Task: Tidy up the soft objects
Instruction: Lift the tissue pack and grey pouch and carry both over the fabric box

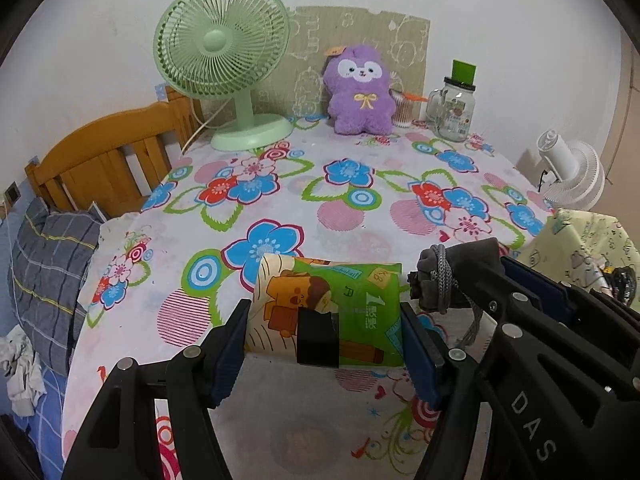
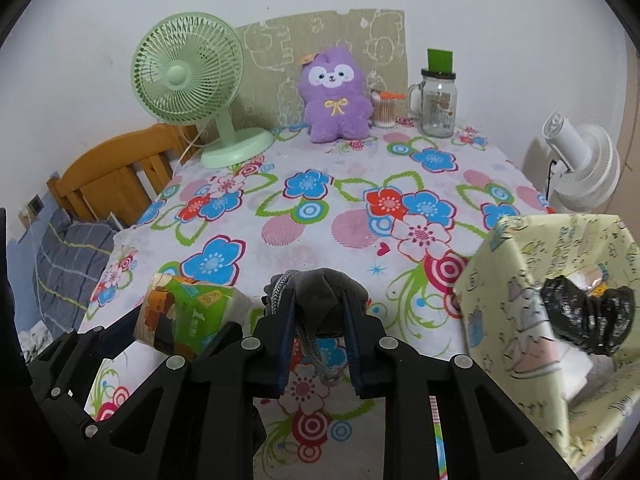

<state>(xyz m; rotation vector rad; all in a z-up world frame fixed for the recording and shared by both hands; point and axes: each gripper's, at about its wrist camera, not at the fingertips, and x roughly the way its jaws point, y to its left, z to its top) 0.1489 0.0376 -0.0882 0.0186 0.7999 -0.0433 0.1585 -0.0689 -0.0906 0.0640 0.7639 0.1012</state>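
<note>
Two claws, left claw (image 1: 324,344) clamping tissue pack (image 1: 328,304) numbered "1", right claw (image 2: 320,344) pinching grey pouch (image 2: 320,300), other print unreadable.

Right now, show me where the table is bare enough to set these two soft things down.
The middle of the floral tablecloth lies bare, from the green fan and purple plush forward to the hand-held grippers. Crowded: the back edge, with the plush, swab cup and glass jar, and the right side, where the yellow box stands.
</note>
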